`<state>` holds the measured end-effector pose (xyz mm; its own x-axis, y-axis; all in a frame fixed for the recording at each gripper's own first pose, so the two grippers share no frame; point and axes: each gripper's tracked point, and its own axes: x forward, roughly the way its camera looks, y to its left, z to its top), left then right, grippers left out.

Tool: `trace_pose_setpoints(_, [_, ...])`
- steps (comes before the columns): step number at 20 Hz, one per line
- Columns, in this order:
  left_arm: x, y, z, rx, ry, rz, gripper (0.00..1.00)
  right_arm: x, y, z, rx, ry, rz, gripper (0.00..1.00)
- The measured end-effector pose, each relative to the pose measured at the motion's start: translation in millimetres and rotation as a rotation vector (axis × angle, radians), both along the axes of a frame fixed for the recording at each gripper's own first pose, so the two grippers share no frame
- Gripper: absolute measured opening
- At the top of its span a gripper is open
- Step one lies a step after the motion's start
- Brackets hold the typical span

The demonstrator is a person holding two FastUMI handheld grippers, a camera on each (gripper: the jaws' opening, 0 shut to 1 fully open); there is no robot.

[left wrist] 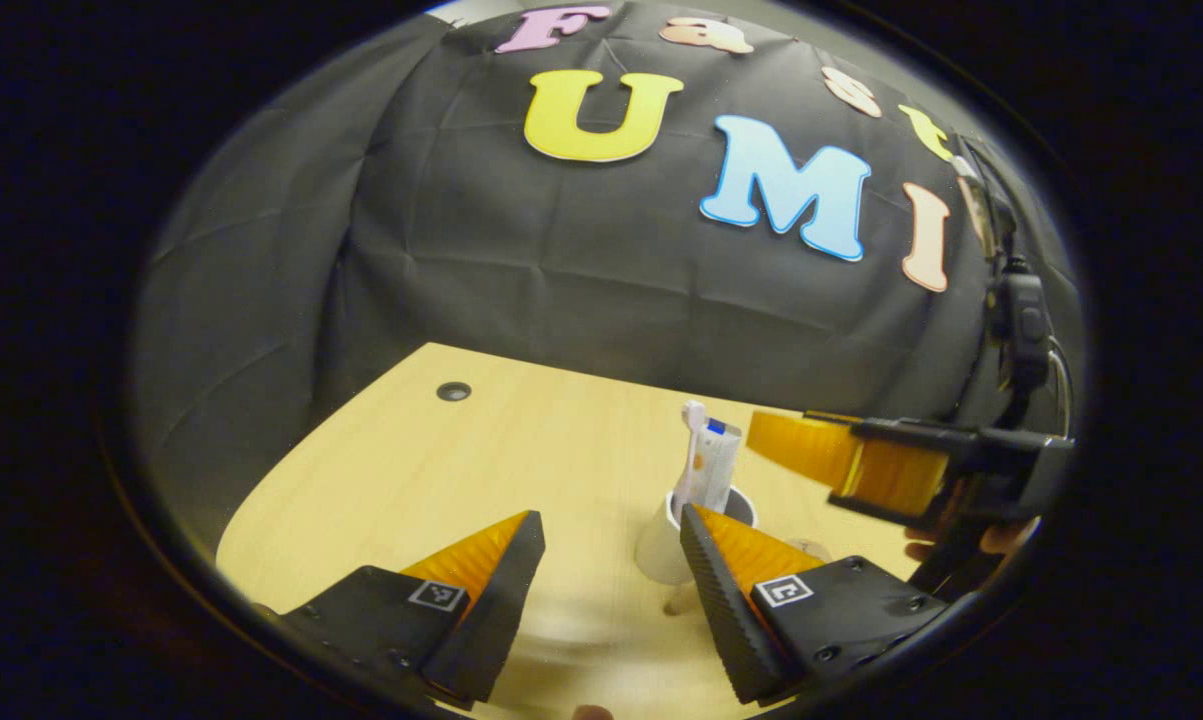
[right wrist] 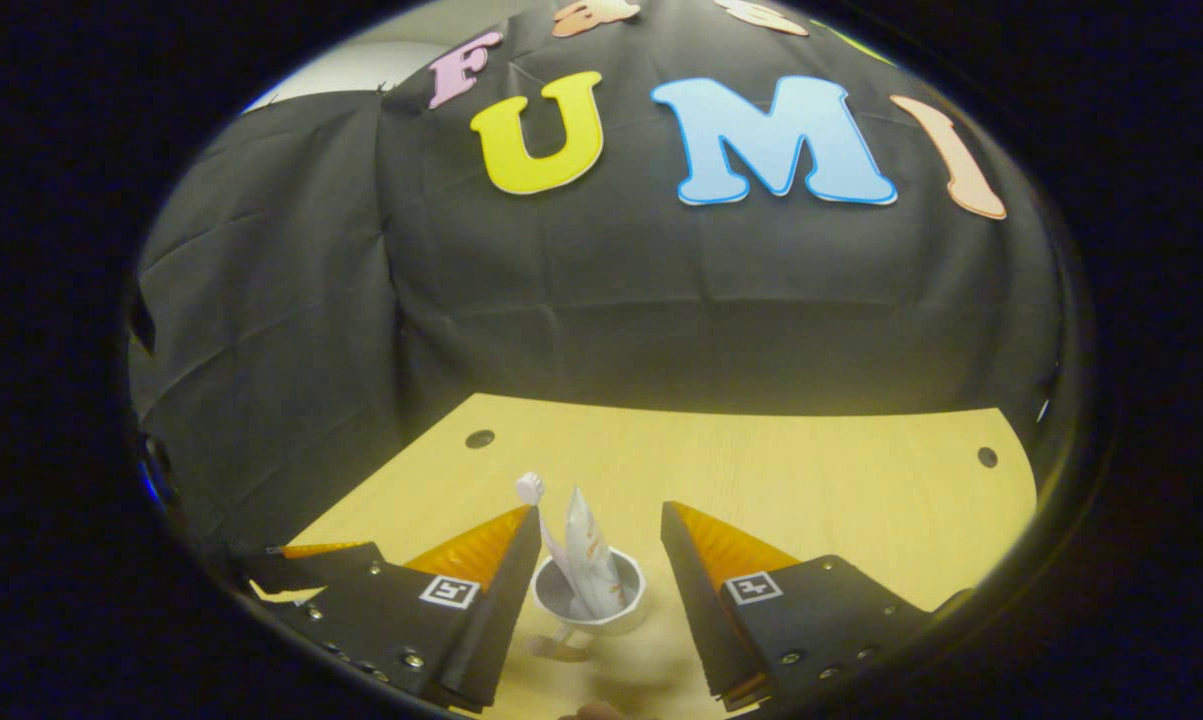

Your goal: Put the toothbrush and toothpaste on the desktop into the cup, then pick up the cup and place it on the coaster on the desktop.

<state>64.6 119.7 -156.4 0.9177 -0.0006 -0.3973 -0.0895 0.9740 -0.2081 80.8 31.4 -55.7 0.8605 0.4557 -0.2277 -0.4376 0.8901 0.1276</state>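
Now, left gripper (left wrist: 611, 545): fingers spread, empty, cup just beyond its right finger.
Cup (right wrist: 589, 600): white, upright on the bench (right wrist: 811, 480), between the right gripper's fingers.
Toothbrush (right wrist: 531, 490) and toothpaste (right wrist: 589, 560): standing in the cup.
Right gripper (right wrist: 601, 560): fingers spread, holding nothing.

Warm, dim light; desktop (right wrist: 811, 470) brightest, cloth wall (right wrist: 661, 300) dark. Strong fisheye bending at edges; near foreground slightly blurred.
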Motion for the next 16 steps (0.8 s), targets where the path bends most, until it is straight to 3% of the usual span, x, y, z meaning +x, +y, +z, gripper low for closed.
trace_pose_setpoints(4, [8, -22, -4, -0.005, 0.024, -0.057, 0.89, -10, -37, 17, 0.010, -0.027, -0.052, 0.74])
trace_pose_setpoints(9, [24, -49, -11, -0.013, 0.072, -0.120, 0.89, -21, -88, 6, -0.012, -0.012, -0.151, 0.74])
trace_pose_setpoints(16, [31, -75, -47, -0.008, 0.249, -0.186, 0.90, -29, -134, -13, 0.011, 0.050, -0.234, 0.74])
